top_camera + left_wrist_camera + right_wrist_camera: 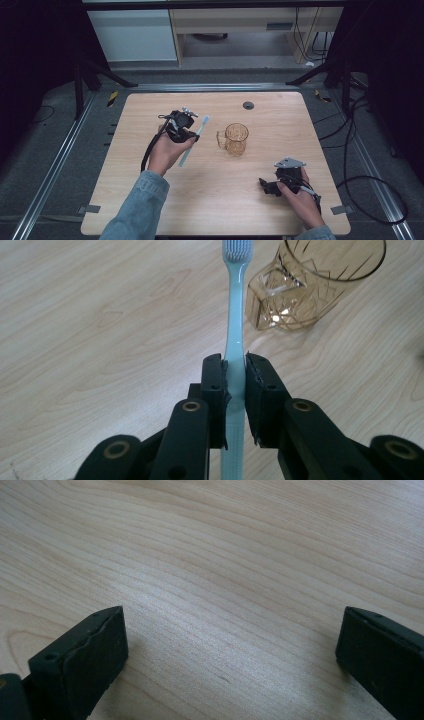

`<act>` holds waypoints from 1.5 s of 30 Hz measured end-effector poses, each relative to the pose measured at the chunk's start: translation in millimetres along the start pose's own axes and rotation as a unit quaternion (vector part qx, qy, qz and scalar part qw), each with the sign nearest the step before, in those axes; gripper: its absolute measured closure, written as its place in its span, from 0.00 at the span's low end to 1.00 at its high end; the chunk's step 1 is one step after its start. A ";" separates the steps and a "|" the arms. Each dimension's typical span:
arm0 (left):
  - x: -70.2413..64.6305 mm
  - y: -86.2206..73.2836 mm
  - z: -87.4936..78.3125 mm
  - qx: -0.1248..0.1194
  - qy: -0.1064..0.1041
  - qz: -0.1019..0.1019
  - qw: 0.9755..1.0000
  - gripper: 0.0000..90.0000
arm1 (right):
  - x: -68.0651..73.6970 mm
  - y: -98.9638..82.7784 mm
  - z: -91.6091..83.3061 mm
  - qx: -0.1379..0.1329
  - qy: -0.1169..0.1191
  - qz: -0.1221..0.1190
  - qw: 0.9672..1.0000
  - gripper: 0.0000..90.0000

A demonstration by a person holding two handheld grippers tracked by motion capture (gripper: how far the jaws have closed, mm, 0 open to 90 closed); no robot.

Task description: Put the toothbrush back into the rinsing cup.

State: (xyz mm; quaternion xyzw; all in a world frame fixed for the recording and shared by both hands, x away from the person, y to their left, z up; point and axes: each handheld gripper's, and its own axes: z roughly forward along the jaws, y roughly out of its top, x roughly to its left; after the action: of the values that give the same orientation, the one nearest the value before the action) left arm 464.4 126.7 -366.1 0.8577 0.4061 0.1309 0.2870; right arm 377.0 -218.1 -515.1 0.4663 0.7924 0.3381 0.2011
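Scene: I looked down on a pale wooden tabletop (pixel 150 210), with a person's two hands coming in from the near edge.
Left gripper (pixel 186 131): I saw its jaws clamped on the handle of a light blue toothbrush (pixel 235 330), held above the tabletop, left of centre.
Toothbrush axis: in the left gripper view it ran straight out from the jaws, bristle head farthest away; in the high view the head pointed away from the person and a little right, the handle tail sticking out toward them.
Glass mug (pixel 235 138): amber, cut-patterned, with a handle, it stood upright near the middle of the tabletop, just right of the brush head and apart from it.
Right gripper (pixel 270 187): it rested low at the near right, jaws wide apart with nothing between them.
Key relation: I judged the mug's mouth lay rightward of the brush head, and the left hand was the nearer one.
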 end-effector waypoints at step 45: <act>-41.1 30.7 1.8 -0.176 0.037 -0.009 0.984 0.87 | -0.1 0.1 0.2 0.000 0.001 -0.001 1.000 0.00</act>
State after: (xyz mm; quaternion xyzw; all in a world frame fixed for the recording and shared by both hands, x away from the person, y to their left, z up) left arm 458.2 78.8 -348.8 0.7845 0.3951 0.2290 0.4195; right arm 377.3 -218.1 -515.2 0.4649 0.7932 0.3381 0.2010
